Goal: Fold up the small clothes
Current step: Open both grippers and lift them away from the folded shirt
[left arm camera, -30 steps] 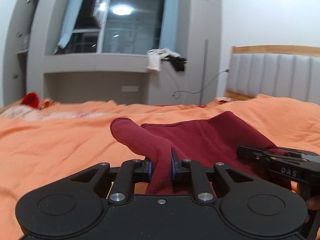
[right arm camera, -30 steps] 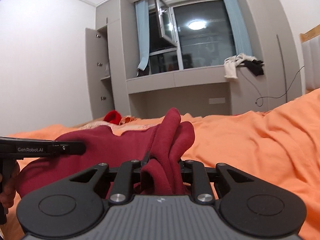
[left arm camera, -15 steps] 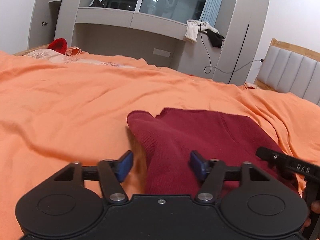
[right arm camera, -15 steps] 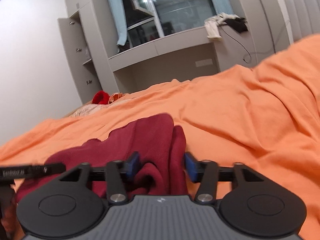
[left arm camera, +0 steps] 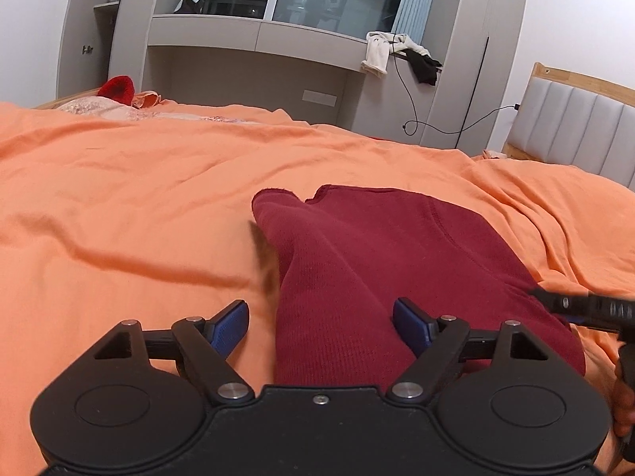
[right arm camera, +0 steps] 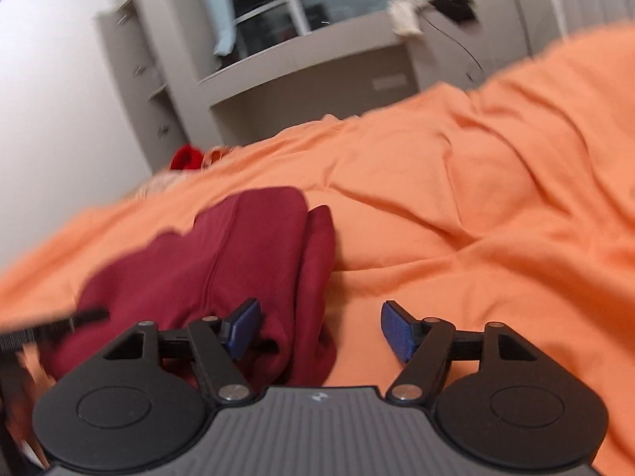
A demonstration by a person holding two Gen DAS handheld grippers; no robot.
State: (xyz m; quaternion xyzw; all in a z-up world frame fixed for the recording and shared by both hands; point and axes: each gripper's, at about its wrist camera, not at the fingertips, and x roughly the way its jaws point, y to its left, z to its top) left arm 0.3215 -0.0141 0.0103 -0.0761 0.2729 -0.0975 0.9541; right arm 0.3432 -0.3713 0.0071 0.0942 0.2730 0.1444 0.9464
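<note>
**Left wrist and right wrist views: both grippers released over the maroon garment**

Left wrist view: the left gripper (left arm camera: 320, 327) has its blue pads spread wide; its jaws have just been opening. The maroon garment (left arm camera: 381, 261) lies flat on the orange bedsheet (left arm camera: 139, 206), with a ribbed section running up between the pads. The right-hand pad sits close beside the cloth; the left-hand pad stands clear over bare sheet. Neither pad presses the fabric. The tip of the right gripper (left arm camera: 587, 307) enters at the right edge, over the garment's far side.

Right wrist view (blurred): the right gripper (right arm camera: 319, 329) is likewise released, its jaws having just been opening. The garment (right arm camera: 238, 254) lies bunched in folds on the bedsheet (right arm camera: 476, 206), under and beside the left-hand pad; the right-hand pad hangs over bare sheet. A dark finger of the left gripper (right arm camera: 59, 323) shows at the left edge, over the cloth.
</note>
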